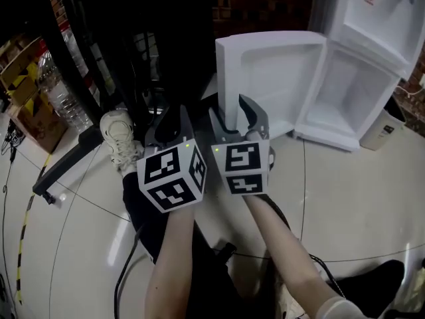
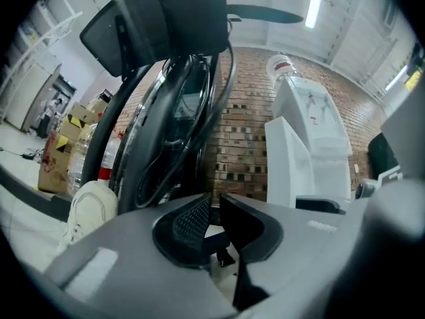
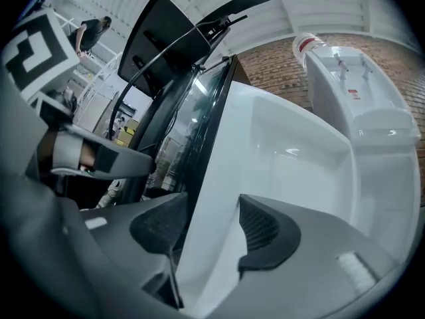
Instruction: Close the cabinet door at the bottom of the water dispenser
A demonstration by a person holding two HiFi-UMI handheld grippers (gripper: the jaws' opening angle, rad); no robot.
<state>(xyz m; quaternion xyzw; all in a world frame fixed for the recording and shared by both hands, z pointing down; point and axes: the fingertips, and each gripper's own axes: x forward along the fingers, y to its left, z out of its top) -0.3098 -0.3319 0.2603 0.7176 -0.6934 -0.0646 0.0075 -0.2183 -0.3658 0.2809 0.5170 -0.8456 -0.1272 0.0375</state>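
Observation:
The white water dispenser (image 1: 372, 18) stands at the top right of the head view. Its bottom cabinet (image 1: 352, 92) is empty inside, and its door (image 1: 272, 72) is swung wide out to the left. My right gripper (image 1: 240, 108) is open, its jaws straddling the door's free edge. In the right gripper view the door (image 3: 279, 158) runs between the two pads of that gripper (image 3: 211, 211). My left gripper (image 1: 174, 115) hovers just left of the door, clear of it. Its jaws (image 2: 214, 201) stand a slim gap apart with nothing between them.
A black metal stand with cables (image 1: 99, 45) fills the left. Beside it are a white shoe (image 1: 119, 135), water bottles (image 1: 60, 92) and cardboard boxes (image 1: 33, 118). A black cable (image 1: 126, 278) lies on the pale floor. A small white bin (image 1: 382, 128) stands right of the dispenser.

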